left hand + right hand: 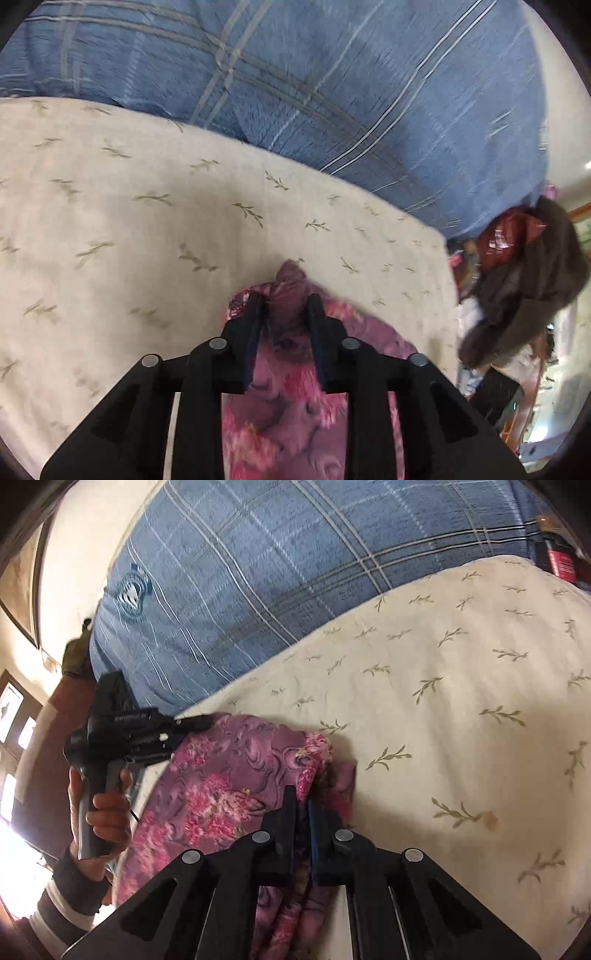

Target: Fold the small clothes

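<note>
A small purple garment with pink flowers (291, 391) lies on the cream leaf-print bed sheet (147, 206). My left gripper (284, 301) has a bunched corner of the garment between its fingers and grips it. In the right wrist view the same garment (221, 775) spreads to the left, and my right gripper (301, 795) is shut on its right edge, fingers nearly together. The left gripper (195, 722) shows there too, held by a hand at the garment's far left corner.
A person in a blue plaid shirt (332, 74) stands close behind the bed, also seen in the right wrist view (240, 572). A pile of dark clothes (524, 280) hangs past the sheet's right edge. A red object (559, 563) sits at the far right.
</note>
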